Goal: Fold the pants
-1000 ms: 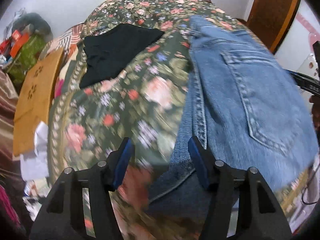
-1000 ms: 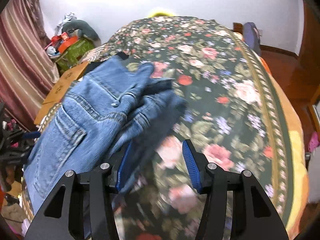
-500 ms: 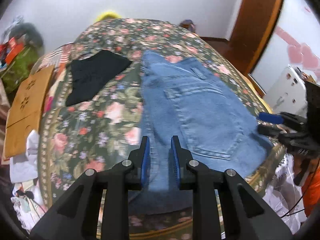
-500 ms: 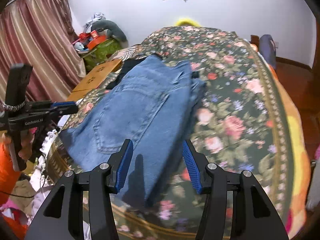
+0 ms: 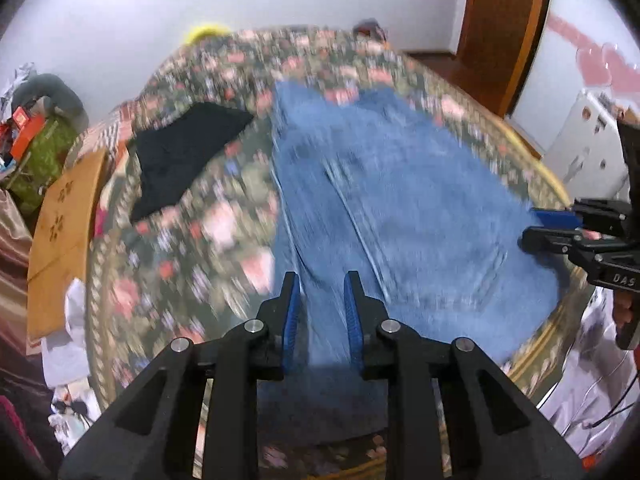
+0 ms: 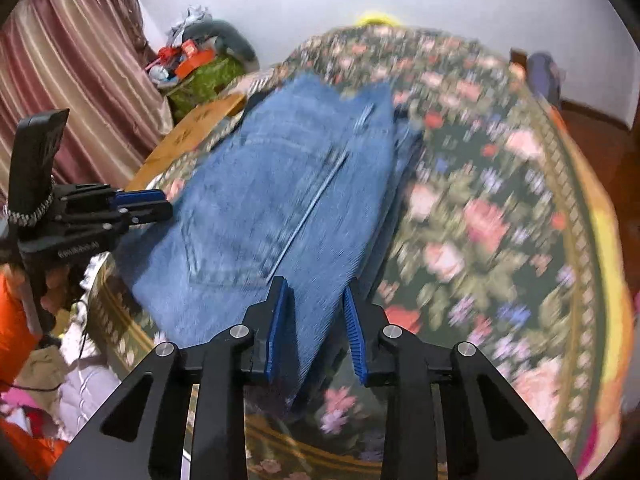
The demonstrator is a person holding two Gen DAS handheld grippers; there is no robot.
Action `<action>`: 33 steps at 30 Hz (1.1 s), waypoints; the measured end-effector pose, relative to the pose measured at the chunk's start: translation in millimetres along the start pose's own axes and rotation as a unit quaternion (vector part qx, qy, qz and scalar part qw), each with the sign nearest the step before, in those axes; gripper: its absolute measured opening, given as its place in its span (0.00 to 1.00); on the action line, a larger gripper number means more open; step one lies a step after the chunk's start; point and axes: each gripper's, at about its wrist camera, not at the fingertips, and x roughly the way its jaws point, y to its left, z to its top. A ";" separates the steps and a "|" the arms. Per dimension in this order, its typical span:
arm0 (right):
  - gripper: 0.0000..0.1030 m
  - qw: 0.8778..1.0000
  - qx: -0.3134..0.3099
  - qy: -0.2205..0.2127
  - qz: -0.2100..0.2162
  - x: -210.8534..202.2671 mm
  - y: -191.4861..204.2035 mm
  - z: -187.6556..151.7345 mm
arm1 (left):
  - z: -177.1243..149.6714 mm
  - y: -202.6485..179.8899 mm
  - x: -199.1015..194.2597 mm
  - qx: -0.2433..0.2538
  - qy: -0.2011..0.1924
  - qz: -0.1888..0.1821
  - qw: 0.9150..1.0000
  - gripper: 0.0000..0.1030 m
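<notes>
On floral bedspread (image 5: 168, 264), blue jeans (image 5: 400, 208). Left gripper (image 5: 320, 304): jaws narrowly apart, over denim, grip unclear. Right gripper (image 6: 316, 320): jaws closing, denim between.

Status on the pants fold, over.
Left gripper jaws narrow, right gripper jaws closing; denim shows between both, grip unclear. Blue denim jeans flat on floral bedspread. Black cloth beside them, apart.

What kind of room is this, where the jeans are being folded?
Most likely a home bedroom. The jeans lie on a bed with a floral bedspread, a striped curtain hangs beside it, and a wooden door stands in the corner.
</notes>
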 end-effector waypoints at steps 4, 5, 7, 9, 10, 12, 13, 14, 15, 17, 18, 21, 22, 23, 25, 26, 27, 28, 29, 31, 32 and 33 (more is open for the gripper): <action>0.28 0.999 0.003 -0.032 -0.016 -7.8 -13.4 32.4 | 37.8 16.4 -6.6 -0.006 -0.033 -0.003 0.999 0.23; 0.28 0.999 0.005 -0.036 -0.019 -7.2 -16.3 38.2 | 50.3 19.9 -2.7 -0.006 -0.036 -0.004 0.999 0.23; 0.28 0.999 0.010 -0.048 -0.024 0.3 -25.4 57.0 | 67.9 22.3 7.5 -0.003 -0.039 -0.013 0.999 0.23; 0.28 0.998 0.023 -0.051 -0.021 15.2 -35.4 76.2 | 83.0 20.9 22.7 0.008 -0.034 -0.019 0.999 0.23; 0.28 0.998 0.027 -0.053 -0.018 22.3 -38.7 83.8 | 89.1 19.5 32.4 0.014 -0.030 -0.023 0.999 0.23; 0.28 0.998 0.029 -0.050 -0.016 40.6 -43.7 97.3 | 97.1 16.3 49.7 0.020 -0.019 -0.034 0.999 0.23; 0.28 0.998 0.032 -0.044 -0.013 50.8 -46.2 103.3 | 101.0 14.2 60.3 0.022 -0.010 -0.042 0.999 0.23; 0.28 0.999 0.033 -0.039 -0.006 59.0 -48.4 107.8 | 102.5 12.5 68.2 0.022 -0.003 -0.049 0.999 0.23; 0.28 0.999 0.033 -0.033 -0.004 66.6 -51.2 111.9 | 104.4 11.0 77.2 0.021 0.005 -0.056 0.998 0.23; 0.28 0.999 0.033 -0.021 -0.012 85.1 -55.8 117.2 | 105.2 8.5 89.5 0.021 0.014 -0.062 0.998 0.23; 0.28 0.999 0.034 -0.011 -0.012 95.3 -58.8 119.3 | 105.6 5.9 93.2 0.022 0.016 -0.060 0.998 0.23; 0.20 0.999 0.034 0.000 -0.002 110.8 -63.9 120.9 | 105.6 4.3 105.8 0.023 0.021 -0.059 0.998 0.23; 0.15 1.000 0.025 -0.004 -0.004 112.9 -62.5 121.0 | 105.5 4.1 108.6 0.023 0.022 -0.057 0.998 0.23; 0.14 1.000 0.017 -0.007 -0.007 112.6 -60.8 121.0 | 105.5 4.0 110.4 0.023 0.022 -0.055 0.998 0.23; 0.10 1.000 -0.001 -0.021 -0.019 108.2 -57.7 121.1 | 106.4 4.4 113.4 0.022 0.023 -0.056 0.998 0.23; 0.10 1.000 -0.004 -0.023 -0.021 108.1 -58.2 121.6 | 106.7 5.2 115.0 0.021 0.024 -0.056 0.998 0.23; 0.09 0.999 -0.010 -0.022 -0.025 109.1 -58.0 120.8 | 106.5 5.6 116.5 0.020 0.025 -0.056 0.998 0.24; 0.09 0.999 -0.012 -0.019 -0.028 111.8 -59.1 119.8 | 106.2 6.4 118.1 0.018 0.025 -0.055 0.998 0.24; 0.09 0.999 -0.011 -0.017 -0.031 114.2 -61.0 119.5 | 105.5 7.2 120.4 0.016 0.026 -0.055 0.998 0.24; 0.07 0.998 -0.012 -0.016 -0.052 118.9 -64.5 117.2 | 103.8 8.1 124.6 0.011 0.030 -0.056 0.998 0.24; 0.07 0.998 -0.010 -0.014 -0.054 120.7 -65.8 117.4 | 104.0 8.0 125.5 0.009 0.031 -0.055 0.998 0.24; 0.07 0.998 -0.006 -0.013 -0.054 119.9 -66.2 117.6 | 104.0 7.3 124.0 0.008 0.030 -0.054 0.998 0.24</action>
